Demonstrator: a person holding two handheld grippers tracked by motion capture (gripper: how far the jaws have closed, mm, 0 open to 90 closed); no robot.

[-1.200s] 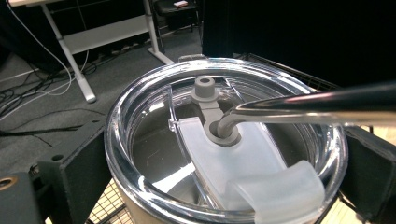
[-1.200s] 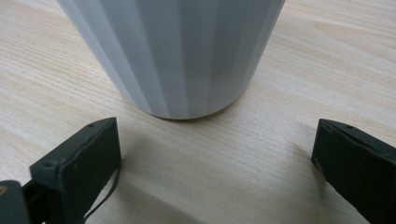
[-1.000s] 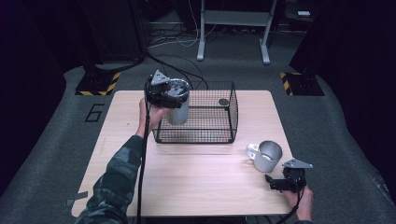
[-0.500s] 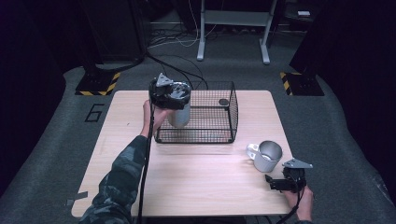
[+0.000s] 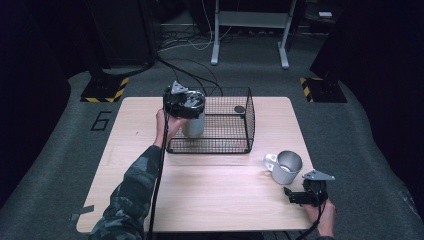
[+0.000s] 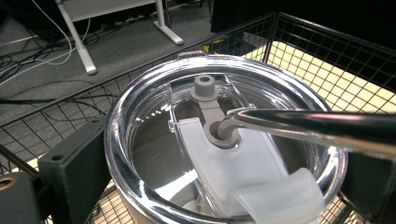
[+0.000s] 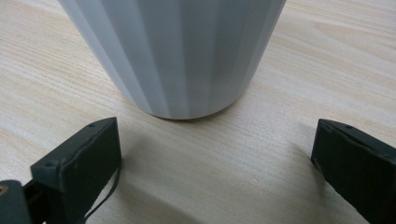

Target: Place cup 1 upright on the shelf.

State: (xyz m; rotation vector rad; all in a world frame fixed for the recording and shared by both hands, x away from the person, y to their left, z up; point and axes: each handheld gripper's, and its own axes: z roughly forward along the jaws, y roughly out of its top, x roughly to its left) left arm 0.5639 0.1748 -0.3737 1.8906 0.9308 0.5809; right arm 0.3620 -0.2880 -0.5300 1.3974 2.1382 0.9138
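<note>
My left gripper (image 5: 185, 102) is shut on a steel tumbler (image 5: 194, 125) at the left end of a black wire basket (image 5: 220, 146). In the left gripper view, the black jaws press on both sides of the tumbler (image 6: 140, 154). It has a clear lid, and a bent metal straw (image 6: 303, 126) runs into the lid's hole. I cannot tell whether it rests on the basket's floor. A white mug (image 5: 284, 166) stands on the table at the right. My right gripper (image 5: 292, 196) lies open just in front of it. The mug (image 7: 177, 51) stands beyond the gap between the jaws.
A small dark round object (image 5: 239, 109) lies at the back of the basket. The wooden table (image 5: 215, 200) has dark carpet around it. Desk legs and cables lie on the floor behind. The sleeved left forearm (image 5: 135, 185) crosses the table's left half.
My left gripper has shifted slightly right and down with the tumbler, further into the basket. The right gripper and the mug have stayed still.
</note>
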